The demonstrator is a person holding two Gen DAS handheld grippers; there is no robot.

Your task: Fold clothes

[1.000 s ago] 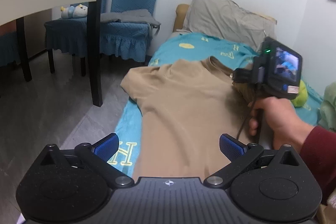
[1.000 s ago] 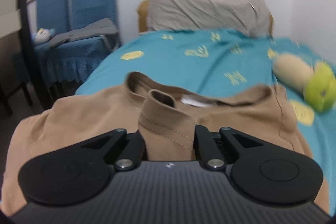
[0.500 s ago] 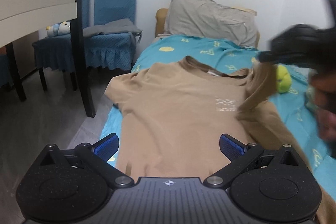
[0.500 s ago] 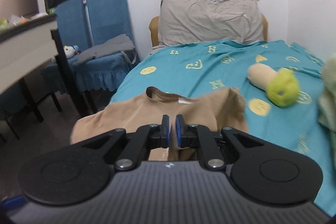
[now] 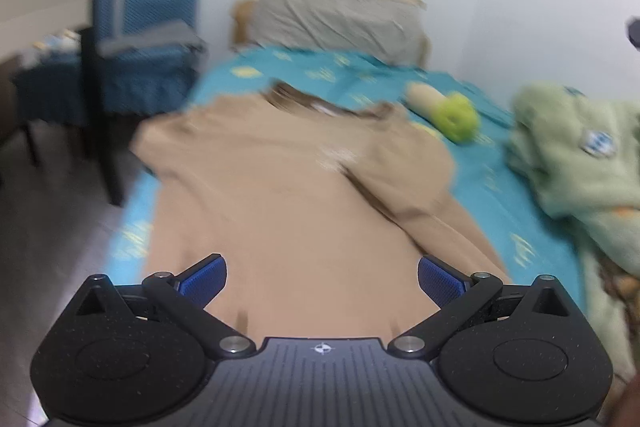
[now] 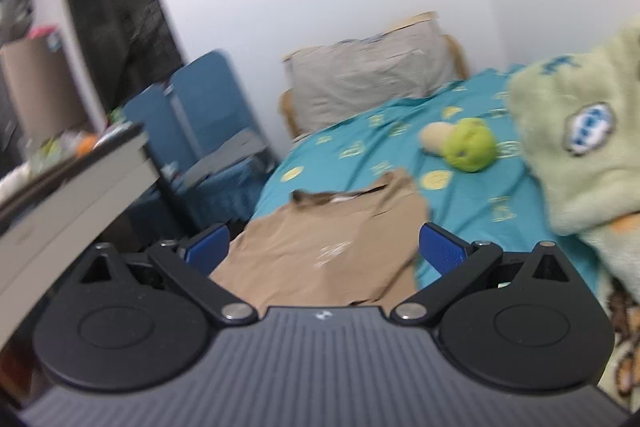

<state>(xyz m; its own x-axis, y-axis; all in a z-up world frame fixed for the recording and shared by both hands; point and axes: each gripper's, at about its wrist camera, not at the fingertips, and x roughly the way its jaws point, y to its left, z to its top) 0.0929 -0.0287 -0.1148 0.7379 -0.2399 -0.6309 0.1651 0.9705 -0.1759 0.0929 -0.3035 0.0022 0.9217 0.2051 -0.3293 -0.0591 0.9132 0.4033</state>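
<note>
Both your grippers, left gripper [image 5: 322, 281] and right gripper [image 6: 324, 249], hang over the bed with jaws spread wide, holding nothing. The tan T-shirt [image 5: 288, 211] lies flat on the teal sheet [image 5: 488, 183], its right sleeve folded inward. Beyond it sit a green plush toy [image 6: 468, 145], a grey pillow [image 5: 336, 13] and blue chairs [image 5: 148, 27]. Only your right view shows the cluttered desk [image 6: 76, 179].

The bed [image 5: 492, 187] wears a teal sheet printed with yellow shapes. A tan T-shirt [image 5: 288, 195] lies spread along its left side, collar toward the far end, right sleeve folded inward. A grey pillow [image 5: 336, 15] sits at the far end. A green-and-beige plush toy [image 5: 452, 113] rests right of the collar, and a pale green fleece blanket [image 5: 580, 163] is heaped on the right.
</note>
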